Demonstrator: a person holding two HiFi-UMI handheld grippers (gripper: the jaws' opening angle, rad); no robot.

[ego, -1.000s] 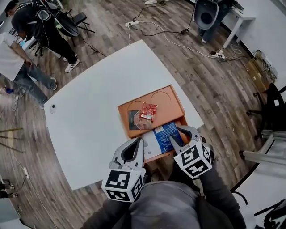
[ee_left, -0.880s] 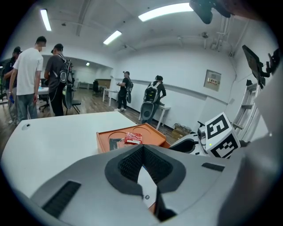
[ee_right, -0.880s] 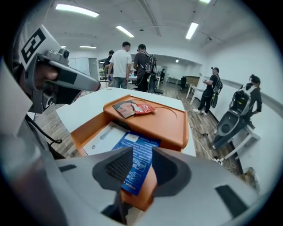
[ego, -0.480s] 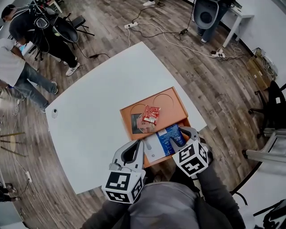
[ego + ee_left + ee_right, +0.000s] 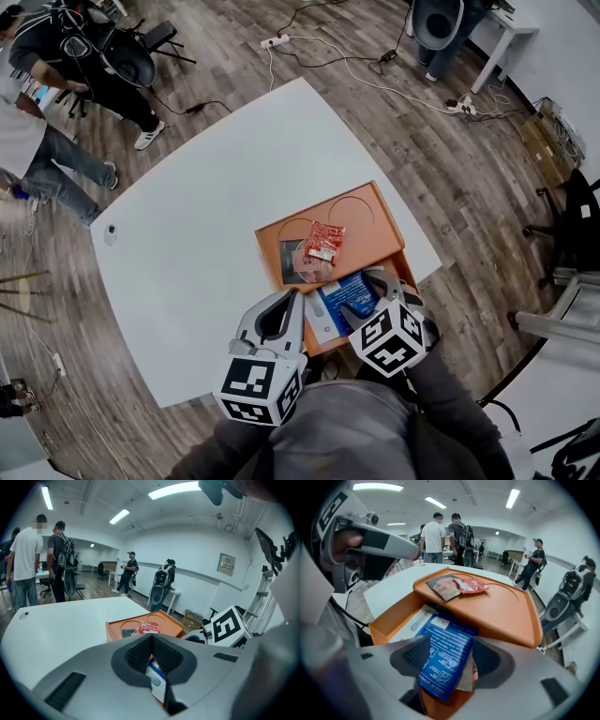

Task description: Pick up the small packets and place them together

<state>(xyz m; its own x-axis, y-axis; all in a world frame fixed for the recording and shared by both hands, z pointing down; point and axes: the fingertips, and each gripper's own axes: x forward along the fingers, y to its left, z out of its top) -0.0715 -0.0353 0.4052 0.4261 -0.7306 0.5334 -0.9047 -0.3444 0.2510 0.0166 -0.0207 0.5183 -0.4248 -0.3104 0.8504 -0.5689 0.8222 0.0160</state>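
My right gripper's [image 5: 364,298] jaws, just opened wide, stand apart around the flat blue printed packet [image 5: 447,653] over the orange plastic tray's [image 5: 506,606] near compartment, its lower end hidden, small red packets [image 5: 474,585] on the tray's far deck, my left gripper [image 5: 292,298] pressed together.

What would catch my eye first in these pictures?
A flat orange tray sits near the edge of the white table, with small red packets piled on it. Nearer, the right gripper, whose jaws have just been opening, has a blue printed packet between them.
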